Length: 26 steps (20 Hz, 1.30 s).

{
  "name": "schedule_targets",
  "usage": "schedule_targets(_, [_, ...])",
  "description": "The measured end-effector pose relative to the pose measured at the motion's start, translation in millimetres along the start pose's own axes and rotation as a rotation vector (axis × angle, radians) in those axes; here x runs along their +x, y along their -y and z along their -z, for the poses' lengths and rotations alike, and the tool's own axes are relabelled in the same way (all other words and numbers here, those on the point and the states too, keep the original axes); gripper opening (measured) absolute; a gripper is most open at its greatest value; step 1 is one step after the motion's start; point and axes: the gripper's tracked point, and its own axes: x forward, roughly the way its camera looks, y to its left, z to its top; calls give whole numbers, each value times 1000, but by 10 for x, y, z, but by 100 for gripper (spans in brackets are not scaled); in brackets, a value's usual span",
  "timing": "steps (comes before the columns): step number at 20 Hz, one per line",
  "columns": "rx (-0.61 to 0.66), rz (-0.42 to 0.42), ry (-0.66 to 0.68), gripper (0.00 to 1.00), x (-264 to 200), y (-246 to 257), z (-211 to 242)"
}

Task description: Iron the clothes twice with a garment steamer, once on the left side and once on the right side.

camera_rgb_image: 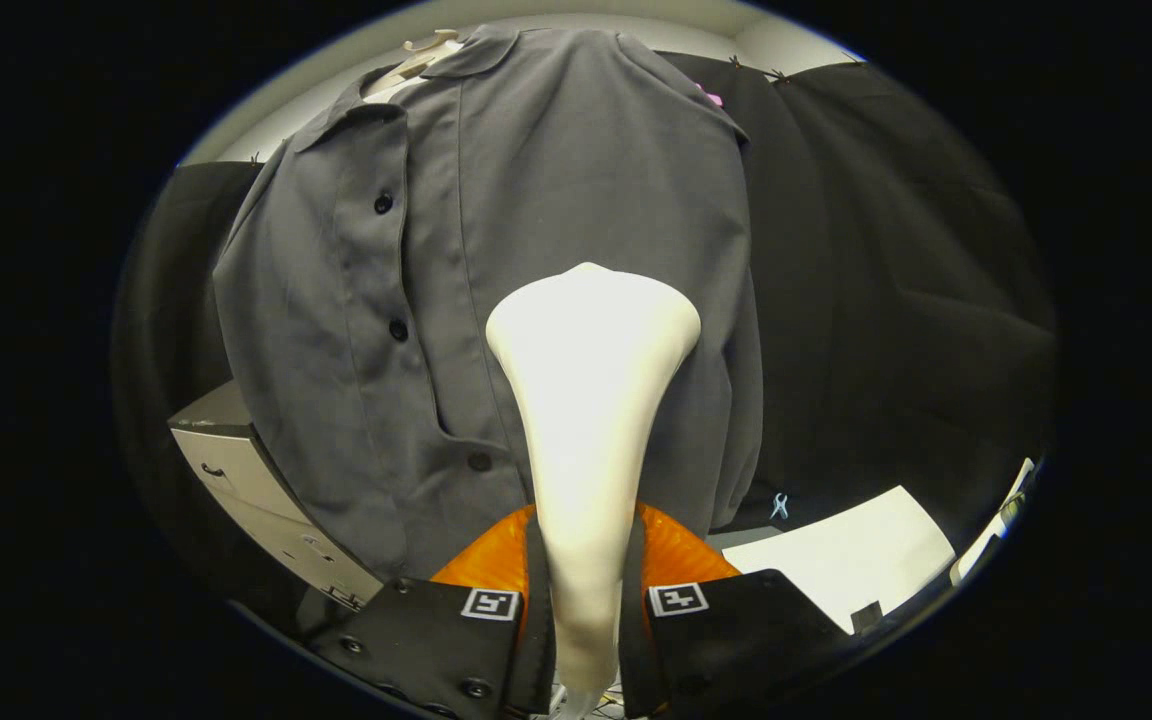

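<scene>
We see our gripper (584, 600) with its jaws clamped on the white garment steamer (588, 400). Its wide head lies against the hanging grey shirt (556, 180), right of the button placket.

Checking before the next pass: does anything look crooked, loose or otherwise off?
Nothing stands out. The gripper is shut on the steamer, whose head faces the grey shirt; the shirt hangs buttoned on its hanger.

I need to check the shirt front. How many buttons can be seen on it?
3, down the placket of the grey shirt: one near the collar, one lower, one beside the steamer held between the gripper fingers. Others may be hidden.
</scene>
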Motion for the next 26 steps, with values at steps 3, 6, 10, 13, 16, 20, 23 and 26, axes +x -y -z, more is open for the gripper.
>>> schedule_targets(3, [6, 5, -27, 34, 17, 25, 191])
schedule_targets(6, [11, 12, -55, 34, 29, 63, 383])
schedule_targets(10, [27, 18, -93, 34, 40, 115, 666])
schedule_targets(13, [34, 24, -123, 34, 56, 161, 898])
schedule_targets(16, [48, 29, -158, 34, 59, 192, 1124])
schedule_targets(20, [56, 34, -198, 34, 55, 238, 1365])
schedule_targets(23, [65, 38, -223, 33, 67, 267, 1542])
schedule_targets(26, [72, 40, -251, 34, 68, 316, 1722])
